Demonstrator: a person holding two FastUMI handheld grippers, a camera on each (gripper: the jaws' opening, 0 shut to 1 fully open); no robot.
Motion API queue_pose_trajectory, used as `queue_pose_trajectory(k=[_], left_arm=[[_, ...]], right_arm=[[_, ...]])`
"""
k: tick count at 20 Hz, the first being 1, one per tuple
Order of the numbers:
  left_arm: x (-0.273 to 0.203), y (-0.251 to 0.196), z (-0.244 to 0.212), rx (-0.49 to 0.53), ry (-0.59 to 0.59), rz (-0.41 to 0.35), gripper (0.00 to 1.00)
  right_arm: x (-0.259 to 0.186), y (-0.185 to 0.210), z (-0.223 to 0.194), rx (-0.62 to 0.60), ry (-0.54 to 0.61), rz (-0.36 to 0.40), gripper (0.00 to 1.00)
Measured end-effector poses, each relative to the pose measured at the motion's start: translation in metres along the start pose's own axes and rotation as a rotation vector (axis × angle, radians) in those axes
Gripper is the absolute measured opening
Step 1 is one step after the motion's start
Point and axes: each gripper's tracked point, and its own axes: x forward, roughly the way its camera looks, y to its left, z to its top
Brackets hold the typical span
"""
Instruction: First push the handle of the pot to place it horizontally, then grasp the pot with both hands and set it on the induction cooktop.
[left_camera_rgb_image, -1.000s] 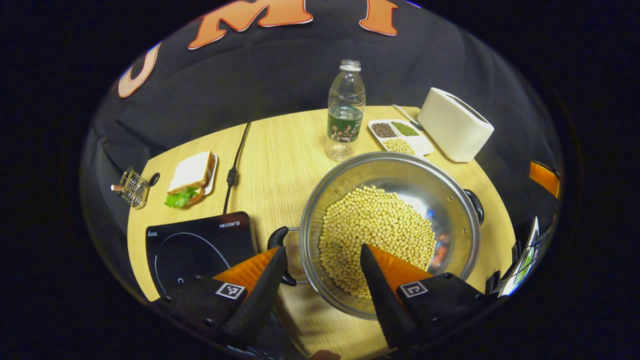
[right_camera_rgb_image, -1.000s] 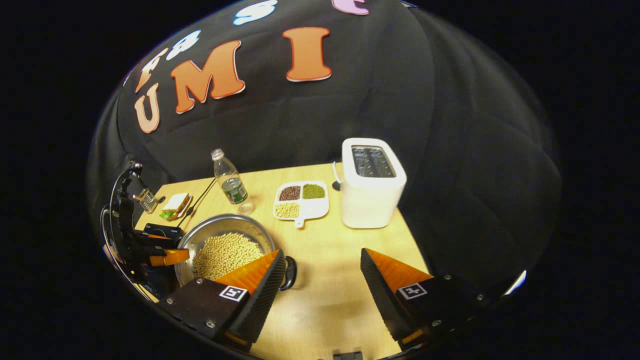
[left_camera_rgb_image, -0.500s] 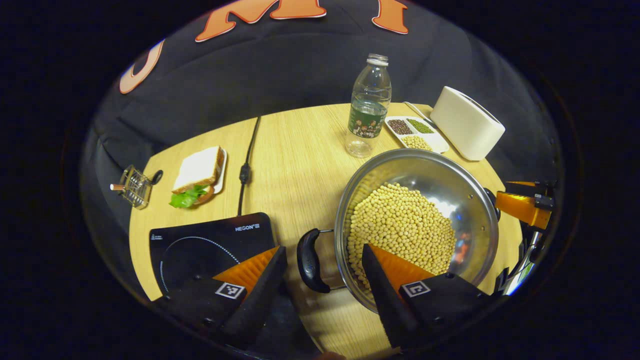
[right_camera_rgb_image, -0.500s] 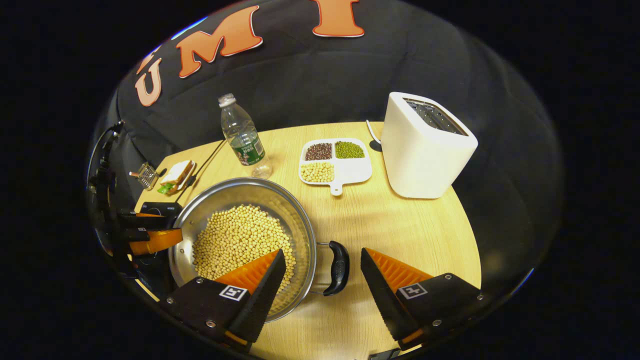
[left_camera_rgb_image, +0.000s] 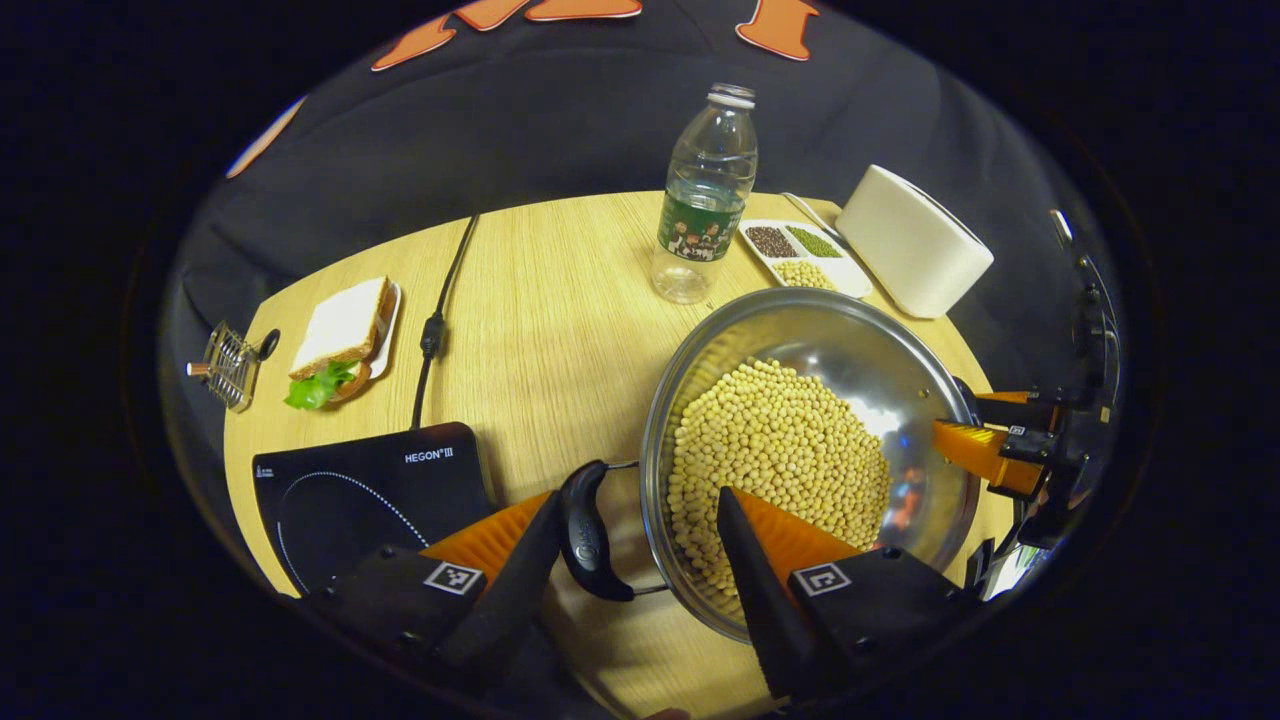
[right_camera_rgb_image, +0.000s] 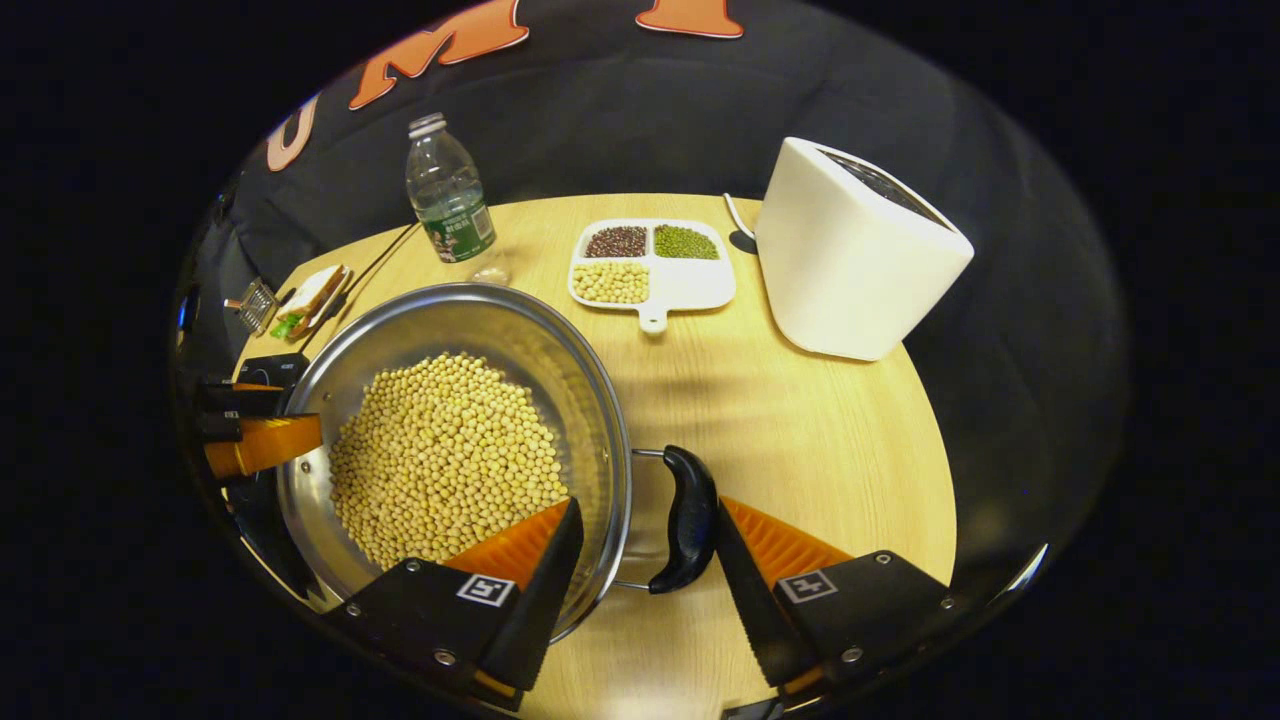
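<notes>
A steel pot (left_camera_rgb_image: 700, 335) full of yellow beans (left_camera_rgb_image: 775, 450) stands on the wooden table (left_camera_rgb_image: 560, 300). In the left gripper view its near black handle (left_camera_rgb_image: 584, 532) lies between the fingers of my open left gripper (left_camera_rgb_image: 633, 520), close to the left finger, while the right finger reaches over the rim. The black induction cooktop (left_camera_rgb_image: 365, 490) lies to the left of the pot. In the right gripper view my open right gripper (right_camera_rgb_image: 646, 520) straddles the pot's rim (right_camera_rgb_image: 595, 380) and other handle (right_camera_rgb_image: 688, 518), which touches the right finger. Each gripper shows across the pot: right gripper (left_camera_rgb_image: 985, 445), left gripper (right_camera_rgb_image: 255, 440).
Behind the pot stand a water bottle (left_camera_rgb_image: 703, 200), a divided dish of beans (right_camera_rgb_image: 650, 265) and a white toaster (right_camera_rgb_image: 855, 250). A sandwich on a plate (left_camera_rgb_image: 340, 335), a small wire rack (left_camera_rgb_image: 228, 362) and the cooktop's cable (left_camera_rgb_image: 435, 330) lie at the table's left.
Both grippers have closed in on the pot. The right one came down and forward until its handle sits between the fingers. The left one shifted so its handle lies between its fingers.
</notes>
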Motion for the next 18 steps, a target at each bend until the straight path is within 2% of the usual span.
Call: queue_pose_trajectory(k=[2,5,8,9,11,15,18], left_arm=[[0.000,0.000,0.001,0.001,-0.041,0.052,0.97],[0.002,0.006,-0.001,0.006,-0.097,0.120,0.97],[0.008,0.012,-0.011,-0.031,-0.101,0.147,0.88],[0.009,0.015,-0.017,-0.044,-0.092,0.154,0.80],[0.014,0.018,-0.021,-0.069,-0.098,0.156,0.74],[0.013,0.017,-0.019,-0.066,-0.118,0.159,0.69],[0.011,0.017,-0.018,-0.052,-0.115,0.180,0.66]], right_arm=[[0.005,-0.002,-0.006,0.020,0.023,0.000,0.74],[0.009,-0.002,-0.007,0.032,0.022,-0.014,0.71],[0.009,-0.002,-0.007,0.033,0.024,-0.011,0.71],[0.009,-0.002,-0.006,0.045,0.023,-0.009,0.71],[0.010,-0.002,-0.007,0.059,0.022,-0.011,0.68],[0.008,-0.002,-0.006,0.079,0.025,-0.020,0.64],[0.006,-0.001,-0.007,0.103,0.046,-0.003,0.57]])
